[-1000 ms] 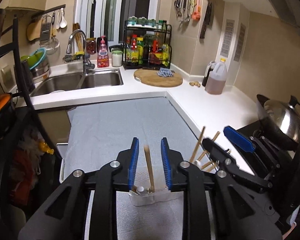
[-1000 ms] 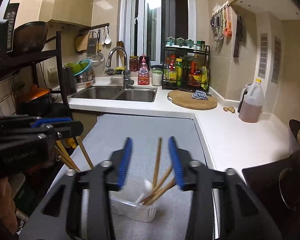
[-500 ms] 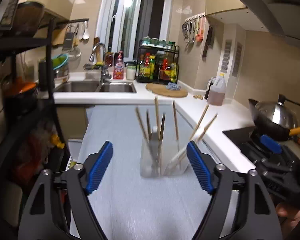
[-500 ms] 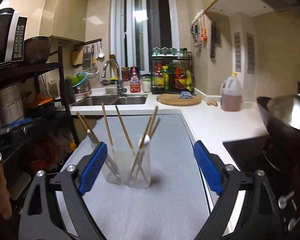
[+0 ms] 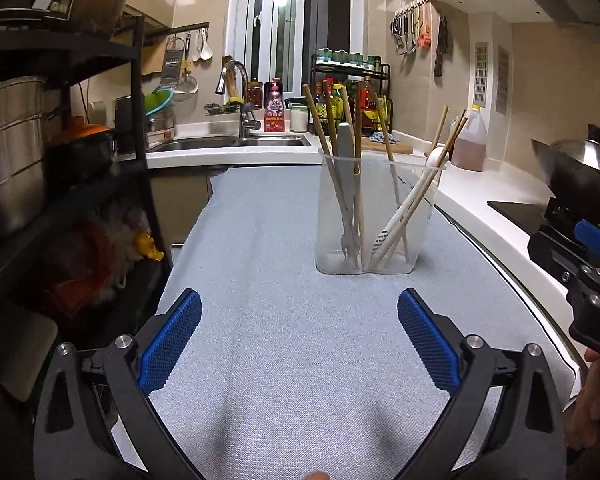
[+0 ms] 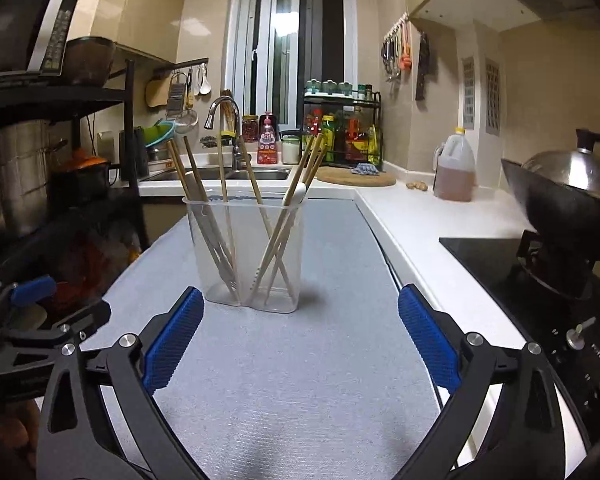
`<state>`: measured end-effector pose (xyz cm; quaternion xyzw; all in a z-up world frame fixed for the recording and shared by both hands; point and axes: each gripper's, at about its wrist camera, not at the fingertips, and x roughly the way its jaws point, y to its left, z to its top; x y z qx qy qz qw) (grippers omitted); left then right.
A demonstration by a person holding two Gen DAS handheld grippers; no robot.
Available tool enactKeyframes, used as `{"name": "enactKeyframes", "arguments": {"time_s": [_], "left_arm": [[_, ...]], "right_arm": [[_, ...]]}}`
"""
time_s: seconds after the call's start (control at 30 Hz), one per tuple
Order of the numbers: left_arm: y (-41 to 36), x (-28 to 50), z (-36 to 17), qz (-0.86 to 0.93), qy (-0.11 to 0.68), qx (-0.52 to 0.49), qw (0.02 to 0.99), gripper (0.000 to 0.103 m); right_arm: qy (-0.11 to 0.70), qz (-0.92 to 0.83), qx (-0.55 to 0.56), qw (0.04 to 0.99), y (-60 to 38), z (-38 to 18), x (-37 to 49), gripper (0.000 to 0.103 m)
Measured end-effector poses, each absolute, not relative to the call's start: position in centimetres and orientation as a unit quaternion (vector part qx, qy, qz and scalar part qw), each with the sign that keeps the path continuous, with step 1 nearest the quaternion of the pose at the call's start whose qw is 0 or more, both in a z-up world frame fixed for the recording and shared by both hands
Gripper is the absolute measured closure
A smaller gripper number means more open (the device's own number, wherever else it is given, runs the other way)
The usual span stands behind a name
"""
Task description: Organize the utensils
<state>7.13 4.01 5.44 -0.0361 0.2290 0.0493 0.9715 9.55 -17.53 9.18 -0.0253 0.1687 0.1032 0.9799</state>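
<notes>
A clear plastic two-compartment holder [image 5: 370, 216] stands upright on the grey mat [image 5: 292, 360]; it also shows in the right wrist view [image 6: 246, 252]. It holds several wooden chopsticks [image 5: 324, 136], a grey-handled fork [image 5: 346, 168] and a white spoon [image 5: 404, 208]. My left gripper [image 5: 299, 340] is open and empty, low over the mat, well short of the holder. My right gripper [image 6: 300, 340] is open and empty, also short of the holder. The right gripper shows at the right edge of the left wrist view [image 5: 580, 256].
A sink [image 5: 228, 144] and tap lie at the back. A cutting board [image 6: 356, 178], an oil jug [image 6: 454, 172] and a bottle rack [image 6: 342, 136] stand on the white counter. A wok [image 6: 568, 196] sits on the stove at right. A black shelf rack [image 5: 60, 160] stands at left.
Both grippers have opened wide and pulled back and down from above the holder. The chopsticks they held over it now stand inside the holder.
</notes>
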Motion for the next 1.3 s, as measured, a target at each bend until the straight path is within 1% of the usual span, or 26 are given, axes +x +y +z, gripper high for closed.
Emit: {"name": "enactKeyframes", "arguments": {"time_s": [0.13, 0.27, 1.3], "left_arm": [[3.85, 7.20, 5.10, 0.044, 0.239, -0.046, 0.969, 0.008], [3.36, 6.81, 5.22, 0.045, 0.229, -0.043, 0.971, 0.008], [3.39, 6.61, 5.19, 0.048, 0.224, -0.039, 0.973, 0.008]], "right_arm": [[0.173, 0.102, -0.027, 0.979, -17.61, 8.83, 9.37, 0.005], [0.178, 0.099, -0.028, 0.979, -17.72, 8.73, 9.49, 0.005], [0.182, 0.102, -0.029, 0.978, -17.51, 8.54, 9.36, 0.005]]}}
